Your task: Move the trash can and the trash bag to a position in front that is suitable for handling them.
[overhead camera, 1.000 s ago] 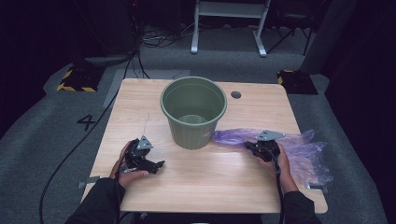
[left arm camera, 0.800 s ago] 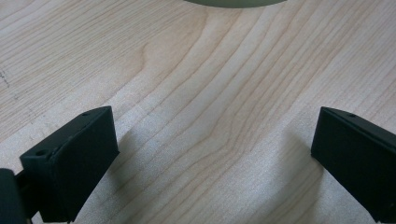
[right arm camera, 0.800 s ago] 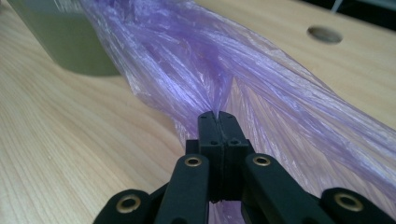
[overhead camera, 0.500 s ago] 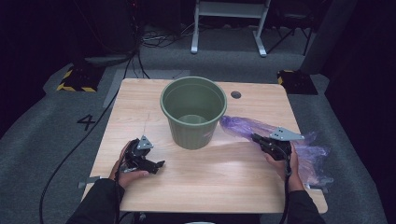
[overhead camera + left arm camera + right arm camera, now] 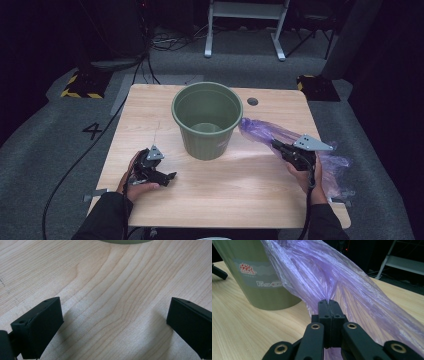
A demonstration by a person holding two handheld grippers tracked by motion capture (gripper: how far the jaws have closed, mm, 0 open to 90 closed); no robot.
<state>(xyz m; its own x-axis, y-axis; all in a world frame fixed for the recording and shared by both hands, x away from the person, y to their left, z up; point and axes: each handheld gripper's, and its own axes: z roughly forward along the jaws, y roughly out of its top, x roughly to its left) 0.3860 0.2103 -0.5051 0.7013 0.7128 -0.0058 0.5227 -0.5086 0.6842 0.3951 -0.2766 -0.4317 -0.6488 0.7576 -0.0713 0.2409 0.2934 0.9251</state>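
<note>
A green plastic bin [image 5: 206, 120] stands upright in the middle of the wooden table [image 5: 250, 200]. A thin purple plastic bag [image 5: 267, 132] stretches from beside the bin's right wall toward the table's right edge. My right gripper [image 5: 276, 146] is shut on a fold of the purple bag [image 5: 332, 277], pinched between its closed jaws, with the bin [image 5: 254, 277] just to the left. My left gripper [image 5: 167, 176] rests low at the front left of the table, open, with bare wood between its fingers [image 5: 40, 322].
A round cable hole [image 5: 252, 101] sits in the table behind the bin. The loose end of the bag [image 5: 337, 172] spills over the right table edge. Cables trail on the grey floor to the left, and a white metal stand [image 5: 245, 20] is behind the table.
My right gripper has lifted and shifted right with the purple bag, pulling it taut and up off the table. The left gripper has stayed put.
</note>
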